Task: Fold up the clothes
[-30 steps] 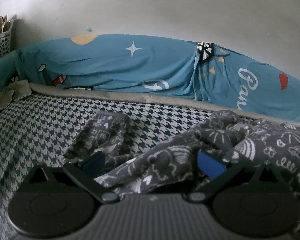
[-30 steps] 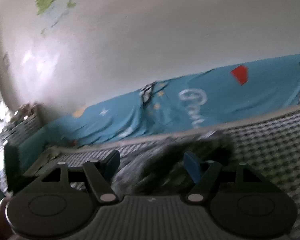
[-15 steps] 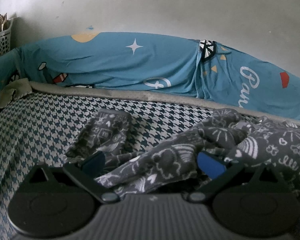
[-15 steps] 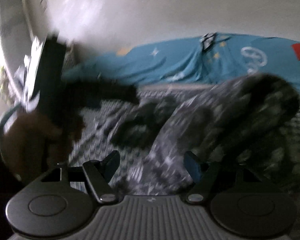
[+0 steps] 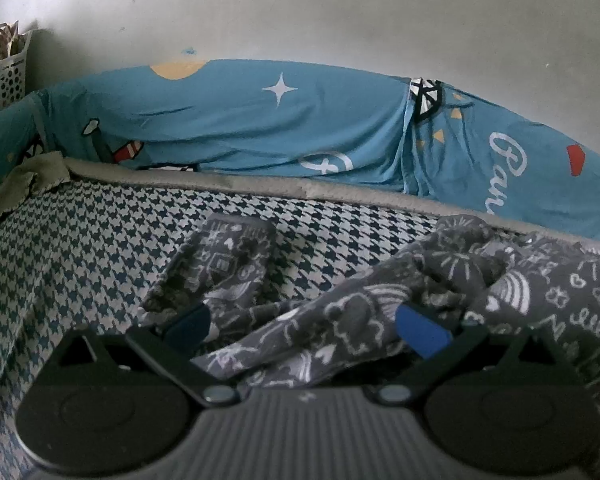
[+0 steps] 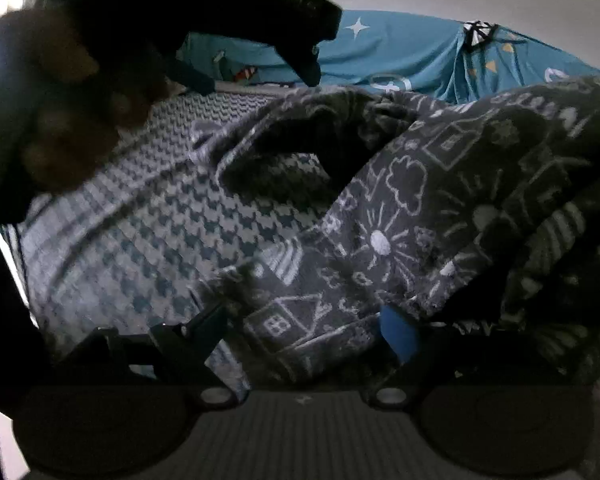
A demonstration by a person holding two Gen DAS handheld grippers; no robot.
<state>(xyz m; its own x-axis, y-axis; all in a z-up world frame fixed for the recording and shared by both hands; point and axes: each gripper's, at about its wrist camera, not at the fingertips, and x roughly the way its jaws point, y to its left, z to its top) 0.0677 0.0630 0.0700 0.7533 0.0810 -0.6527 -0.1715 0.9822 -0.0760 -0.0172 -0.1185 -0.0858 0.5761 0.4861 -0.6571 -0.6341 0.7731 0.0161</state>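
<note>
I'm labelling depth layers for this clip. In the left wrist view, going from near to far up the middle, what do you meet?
Left tongs → grey doodle-print garment → houndstooth bed cover → grey mattress edge → blue cartoon-print sheet → white wall.

A plain off-white wall (image 5: 340, 12) fills the upper part of the left wrist view, with a few small dark specks on it; below it a blue sheet (image 5: 228, 120) printed with a white star, a yellow half-disc and white script lies bunched along the wall; in front runs a grey padded edge (image 5: 260, 188); nearer still spreads a houndstooth cover (image 5: 80, 240) in dark blue and white; at the far left a white perforated basket (image 5: 2, 76) stands against the wall, and an olive cloth (image 5: 32, 176) lies crumpled at the corner below it; the light is dim and greyish.
</note>
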